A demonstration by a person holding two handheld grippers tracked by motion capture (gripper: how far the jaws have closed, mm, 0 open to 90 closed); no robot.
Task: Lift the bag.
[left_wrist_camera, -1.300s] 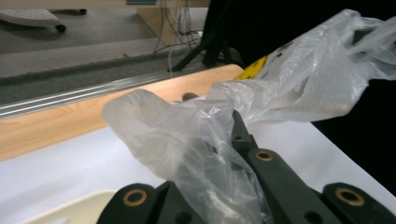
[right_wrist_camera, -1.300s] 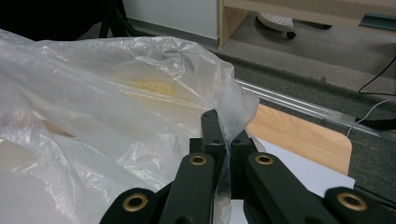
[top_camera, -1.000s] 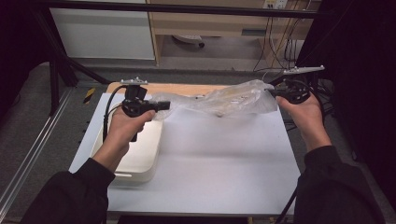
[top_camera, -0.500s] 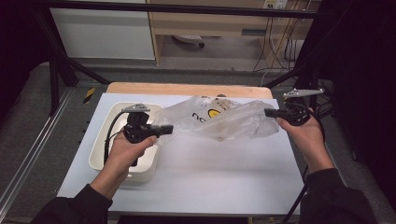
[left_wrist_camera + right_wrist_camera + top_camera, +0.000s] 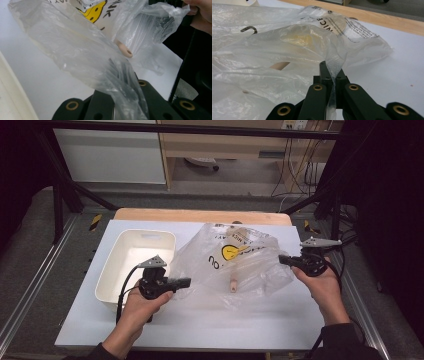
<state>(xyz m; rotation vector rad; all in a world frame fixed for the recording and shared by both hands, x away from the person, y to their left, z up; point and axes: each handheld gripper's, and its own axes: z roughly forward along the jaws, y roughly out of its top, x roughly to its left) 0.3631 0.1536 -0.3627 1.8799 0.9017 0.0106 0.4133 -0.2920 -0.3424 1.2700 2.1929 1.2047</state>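
One plastic bag (image 5: 235, 265), one wooden rolling pin (image 5: 233, 284), one white tub (image 5: 135, 265), two grippers.

Bag (image 5: 235, 265) lies mid-surface (image 5: 210, 325); tub (image 5: 135, 267) at its nine o'clock, claws gripping it at eight and three

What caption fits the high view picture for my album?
Two hand-held grippers, left and right, stretch a clear plastic bag beside a white plastic tub.
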